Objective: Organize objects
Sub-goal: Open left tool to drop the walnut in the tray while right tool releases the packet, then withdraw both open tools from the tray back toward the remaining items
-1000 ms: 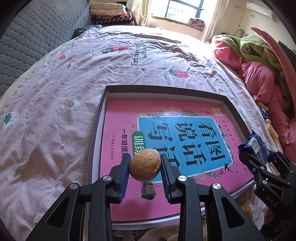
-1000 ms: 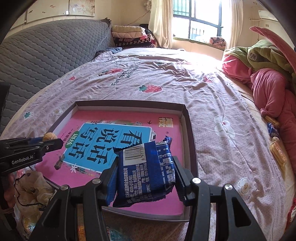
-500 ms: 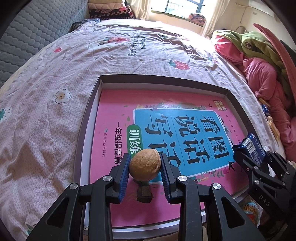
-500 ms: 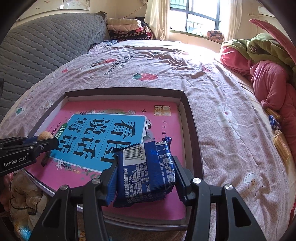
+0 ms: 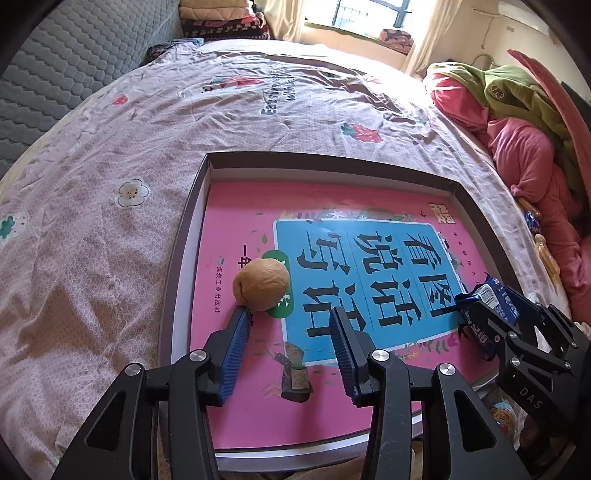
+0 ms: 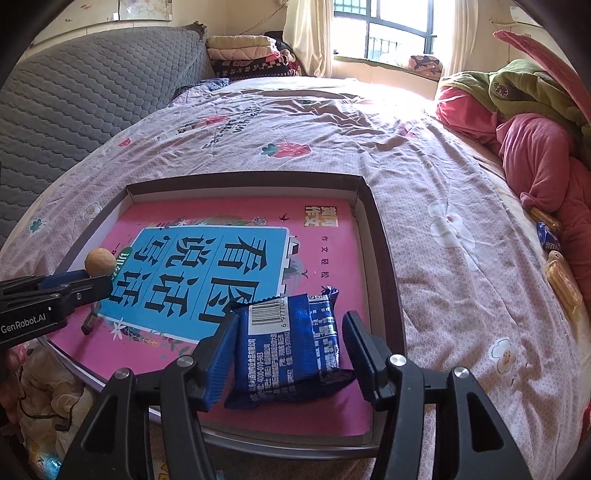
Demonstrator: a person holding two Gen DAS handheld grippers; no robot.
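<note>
Left tool, jaws opening, walnut at its left fingertip, lower centre. Right tool, opening, blue packet between, seemingly loose, over the pink book.

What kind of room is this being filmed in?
Most likely a home bedroom. A wide bed with a flowered sheet fills the view, folded blankets are stacked by the window, and a padded grey headboard runs along one side.
</note>
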